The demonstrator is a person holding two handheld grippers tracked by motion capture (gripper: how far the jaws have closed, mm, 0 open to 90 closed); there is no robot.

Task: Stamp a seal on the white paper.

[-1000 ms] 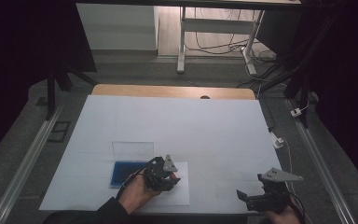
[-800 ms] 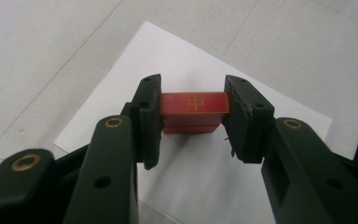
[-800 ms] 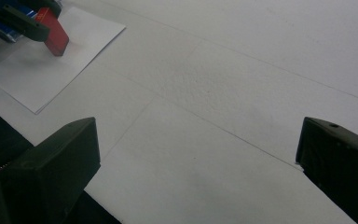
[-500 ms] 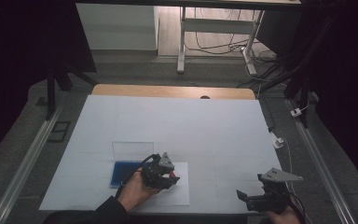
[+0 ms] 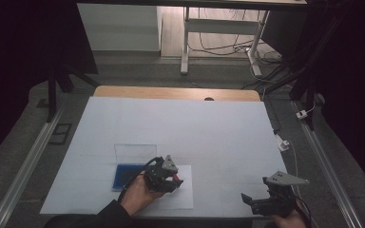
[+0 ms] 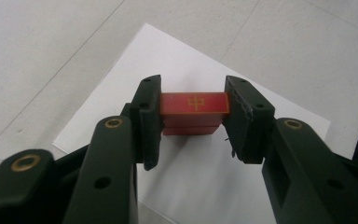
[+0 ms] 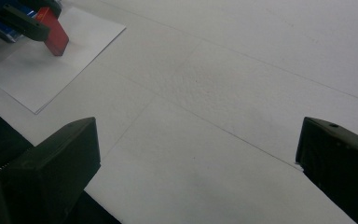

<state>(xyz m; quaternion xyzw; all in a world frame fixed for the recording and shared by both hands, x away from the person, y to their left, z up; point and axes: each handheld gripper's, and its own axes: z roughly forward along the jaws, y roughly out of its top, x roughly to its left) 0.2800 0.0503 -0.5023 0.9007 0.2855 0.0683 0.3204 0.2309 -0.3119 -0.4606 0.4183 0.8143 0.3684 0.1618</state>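
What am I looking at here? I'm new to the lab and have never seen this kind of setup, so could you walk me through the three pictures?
There is no robot arm: a person sits at a table covered in white and holds a hand tool with two black jaws in each hand. The high view comes from a fixed camera above, looking forward and down. The left gripper is at the lower left there, the right gripper at the lower right. The other two pictures come from small cameras riding on the grippers, looking along their jaws.

On the table lie a white sheet of paper, a blue tray beside it and a clear box behind that.

The left gripper's jaws are shut on a red block with a gold mark, held over the paper. The right gripper's jaws stand wide apart, holding nothing.
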